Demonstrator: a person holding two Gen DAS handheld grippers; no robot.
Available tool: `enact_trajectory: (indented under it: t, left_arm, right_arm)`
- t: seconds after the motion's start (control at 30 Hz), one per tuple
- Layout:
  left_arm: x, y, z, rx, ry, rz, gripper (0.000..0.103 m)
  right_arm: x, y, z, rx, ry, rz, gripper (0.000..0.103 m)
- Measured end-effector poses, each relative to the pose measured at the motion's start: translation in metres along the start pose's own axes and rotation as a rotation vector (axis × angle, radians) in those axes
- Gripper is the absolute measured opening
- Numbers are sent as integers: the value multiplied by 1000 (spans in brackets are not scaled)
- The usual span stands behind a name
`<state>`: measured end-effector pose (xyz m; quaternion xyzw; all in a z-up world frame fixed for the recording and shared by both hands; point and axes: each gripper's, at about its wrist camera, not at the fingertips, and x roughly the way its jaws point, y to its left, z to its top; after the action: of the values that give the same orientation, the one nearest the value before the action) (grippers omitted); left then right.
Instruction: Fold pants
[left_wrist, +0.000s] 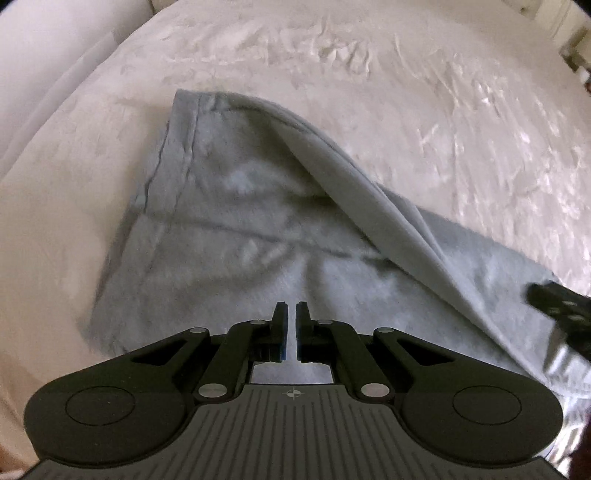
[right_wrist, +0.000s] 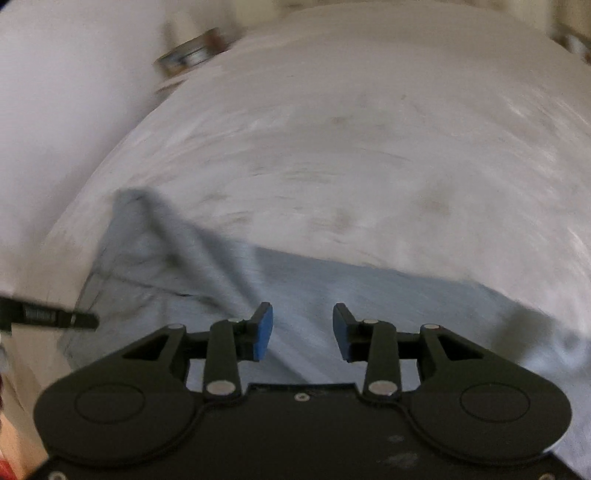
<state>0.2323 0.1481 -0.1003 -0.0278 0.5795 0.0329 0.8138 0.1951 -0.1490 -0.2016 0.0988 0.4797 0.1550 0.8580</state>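
Note:
Grey pants lie on a bed with a white sheet, one layer folded over in a raised ridge that runs from the far hem toward the right. My left gripper hovers over the near part of the pants with its jaws almost together and nothing between them. My right gripper is open and empty above the pants; that view is blurred by motion. The right gripper's tip shows at the right edge of the left wrist view. The left gripper's tip shows at the left edge of the right wrist view.
The wrinkled white sheet spreads beyond the pants on all far sides. A white wall or headboard rises at the left. A small blurred object sits past the bed's far left corner.

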Motion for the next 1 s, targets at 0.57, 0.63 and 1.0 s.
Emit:
enact_trajectory:
  t: [0.57, 0.63, 1.0]
  left_arm:
    - [34, 72, 83, -57, 0, -290, 81]
    - [37, 70, 94, -61, -8, -287, 85]
    - [80, 41, 156, -95, 21, -262, 98]
  right_arm:
    - [119, 108, 30, -353, 89, -6, 29]
    - [115, 116, 27, -406, 93, 12, 4]
    - [110, 124, 11, -476, 106, 35, 5]
